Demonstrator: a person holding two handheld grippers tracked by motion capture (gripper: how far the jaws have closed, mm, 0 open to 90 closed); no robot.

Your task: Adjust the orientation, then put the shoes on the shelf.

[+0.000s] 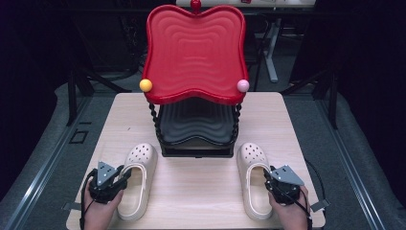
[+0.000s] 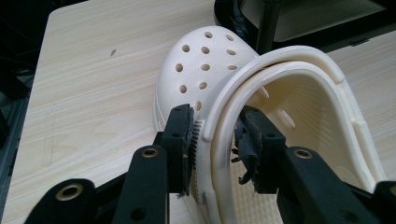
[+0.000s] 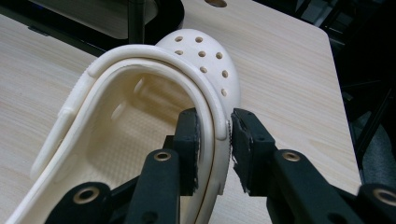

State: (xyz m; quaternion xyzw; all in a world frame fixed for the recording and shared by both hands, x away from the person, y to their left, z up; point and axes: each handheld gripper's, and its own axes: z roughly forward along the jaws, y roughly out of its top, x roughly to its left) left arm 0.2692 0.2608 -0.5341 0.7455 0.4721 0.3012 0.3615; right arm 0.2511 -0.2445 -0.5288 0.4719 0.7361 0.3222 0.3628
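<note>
Two cream perforated clogs lie on the pale wooden table (image 1: 201, 191), toes pointing toward the rack. My left gripper (image 1: 125, 173) straddles the outer side wall and heel strap of the left clog (image 1: 139, 163). In the left gripper view its pads sit against both faces of that wall, so the left gripper (image 2: 217, 126) is shut on the left clog (image 2: 201, 60). My right gripper (image 1: 268, 175) grips the outer side wall of the right clog (image 1: 253, 158) in the same way. The right gripper (image 3: 215, 126) pinches the rim of that right clog (image 3: 205, 56), one jaw inside and one outside.
A two-tier rack stands at the table's far middle. Its red wavy tray (image 1: 194, 52) is on top and its black tray (image 1: 196, 122) is below, just beyond the clogs' toes. A yellow ball (image 1: 145, 85) and a pink ball (image 1: 243, 85) cap its front corners.
</note>
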